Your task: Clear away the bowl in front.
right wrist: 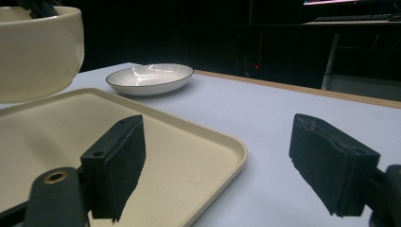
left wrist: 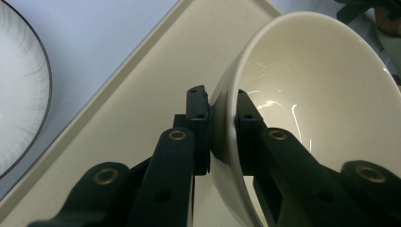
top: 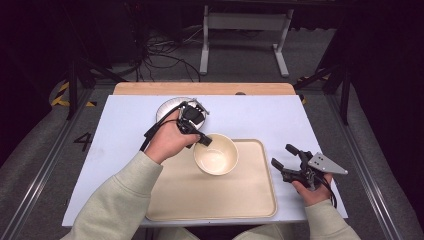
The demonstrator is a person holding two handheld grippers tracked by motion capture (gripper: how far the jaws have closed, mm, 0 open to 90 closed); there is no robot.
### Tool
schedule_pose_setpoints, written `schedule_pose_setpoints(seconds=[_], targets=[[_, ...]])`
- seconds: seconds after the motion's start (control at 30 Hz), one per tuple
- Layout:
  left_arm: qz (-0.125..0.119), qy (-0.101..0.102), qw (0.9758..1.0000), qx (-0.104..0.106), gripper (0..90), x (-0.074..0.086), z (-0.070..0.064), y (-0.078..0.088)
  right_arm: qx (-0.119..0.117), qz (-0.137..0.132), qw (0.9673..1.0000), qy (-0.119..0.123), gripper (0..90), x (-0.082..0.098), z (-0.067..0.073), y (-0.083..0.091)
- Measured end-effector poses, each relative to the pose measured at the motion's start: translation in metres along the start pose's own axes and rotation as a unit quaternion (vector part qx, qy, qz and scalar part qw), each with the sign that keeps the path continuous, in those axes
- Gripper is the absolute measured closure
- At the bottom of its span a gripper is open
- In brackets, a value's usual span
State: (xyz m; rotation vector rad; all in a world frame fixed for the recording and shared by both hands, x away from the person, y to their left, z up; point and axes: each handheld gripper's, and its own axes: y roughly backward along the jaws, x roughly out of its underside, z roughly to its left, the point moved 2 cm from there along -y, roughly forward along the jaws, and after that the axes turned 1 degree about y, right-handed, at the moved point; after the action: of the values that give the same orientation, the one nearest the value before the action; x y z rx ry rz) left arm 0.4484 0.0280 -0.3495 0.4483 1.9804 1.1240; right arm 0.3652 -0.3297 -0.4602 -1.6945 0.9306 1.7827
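Left claw pinches bowl rim — above tray.

So there's a tray sitting on the near middle of the table, and a bowl is over its far left part, pinched at the rim by the left gripper, one jaw inside and one outside. Whether the bowl touches the tray is hard to tell. A plate sits behind and left of the tray, off it, on the table. The right gripper is just beside the tray's right edge.
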Motion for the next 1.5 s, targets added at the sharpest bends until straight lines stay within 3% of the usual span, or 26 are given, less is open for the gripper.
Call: schedule_pose_setpoints(seconds=[0.77,1.2,1.5], targets=[[0.051,-0.003,0.9984,-0.027,81.6,0.010,0.006,-0.039,-0.001,0.000,1.0000,-0.002,19.6,0.000,0.000,0.000],[0.063,-0.012,0.9975,-0.030,81.6,0.010,0.005,-0.051,-0.002,0.000,1.0000,-0.004,19.7,0.000,-0.001,0.000],[0.065,-0.006,0.9974,-0.029,81.6,0.013,0.007,-0.057,-0.002,0.001,1.0000,-0.005,19.7,0.000,-0.001,0.000]])
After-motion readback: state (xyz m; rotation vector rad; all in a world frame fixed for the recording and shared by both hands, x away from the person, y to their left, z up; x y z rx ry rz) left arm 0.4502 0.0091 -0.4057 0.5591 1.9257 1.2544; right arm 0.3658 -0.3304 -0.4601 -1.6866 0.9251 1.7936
